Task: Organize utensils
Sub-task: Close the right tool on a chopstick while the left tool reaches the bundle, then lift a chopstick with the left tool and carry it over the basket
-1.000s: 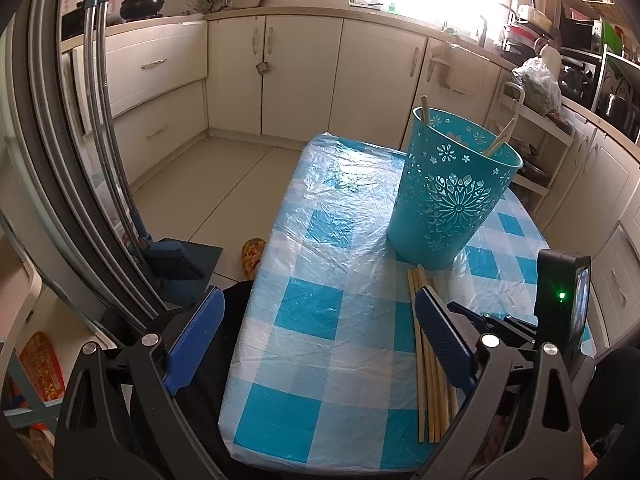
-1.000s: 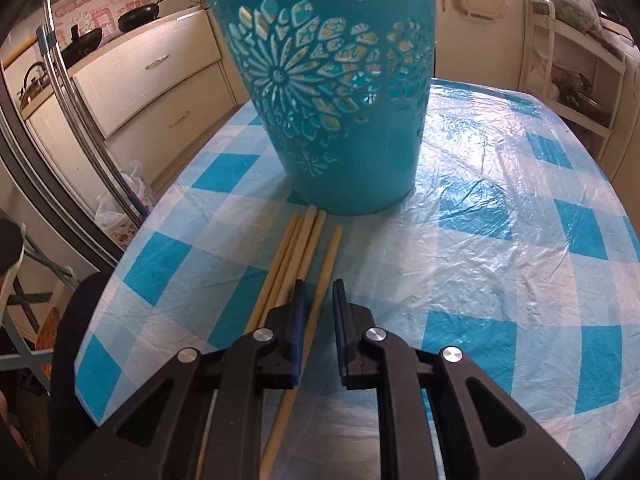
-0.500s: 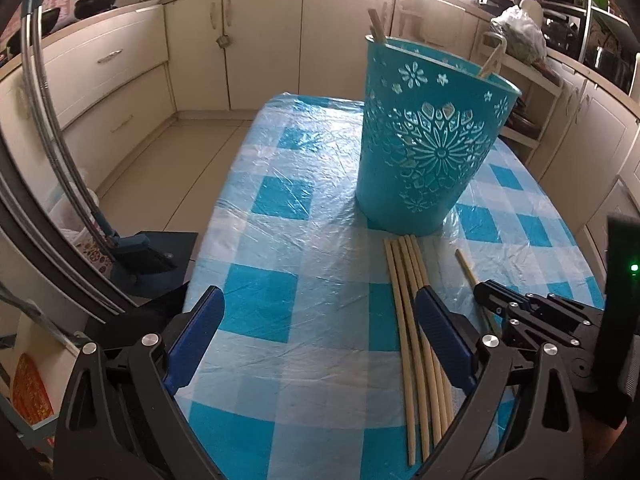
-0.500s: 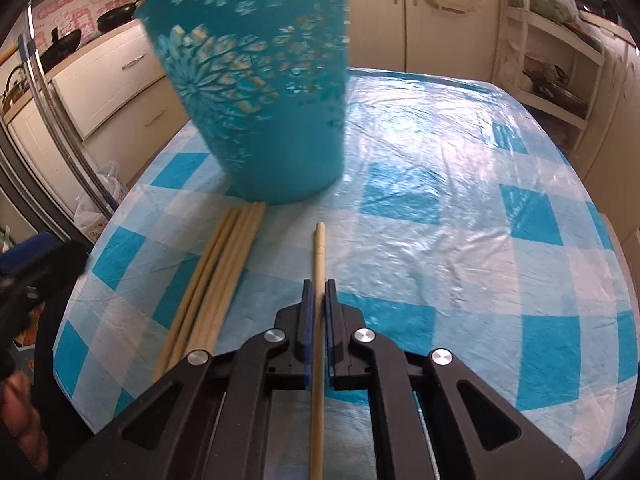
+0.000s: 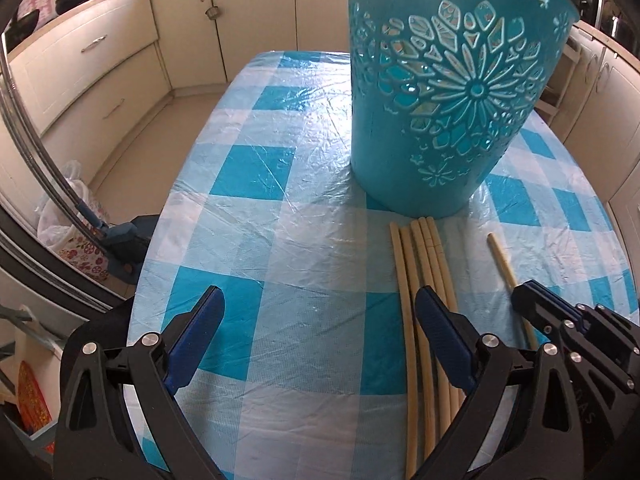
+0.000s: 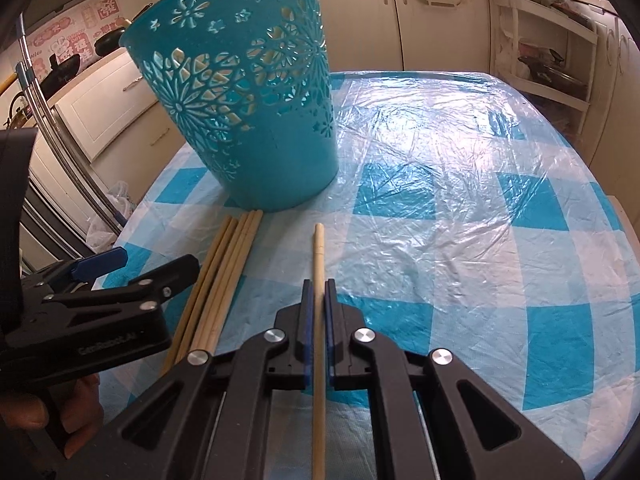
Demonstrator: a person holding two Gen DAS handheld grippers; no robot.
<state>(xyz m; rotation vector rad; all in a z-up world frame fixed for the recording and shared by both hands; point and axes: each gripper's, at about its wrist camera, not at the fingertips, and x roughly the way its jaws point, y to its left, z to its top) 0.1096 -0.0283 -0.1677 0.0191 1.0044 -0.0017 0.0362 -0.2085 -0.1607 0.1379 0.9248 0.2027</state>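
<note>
Bamboo chopstick (image 6: 319, 256) pinched between the closed pads of the right tool (image 6: 316, 312), pulled aside from the bundle of chopsticks (image 5: 424, 280) for a clean single lift; left tool (image 5: 316, 320) gapes wide, empty, beside the bundle; teal basket (image 6: 248, 112) stands just beyond on the worktop (image 6: 460, 240), likely destination

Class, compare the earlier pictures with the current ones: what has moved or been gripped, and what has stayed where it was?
The right gripper closed on one chopstick and drew it sideways, clear of the bundle of chopsticks. The left gripper, jaws wide open, came down closer to the table and basket, its right finger now over the bundle. The teal basket and the bundle stayed put on the checked tablecloth.
</note>
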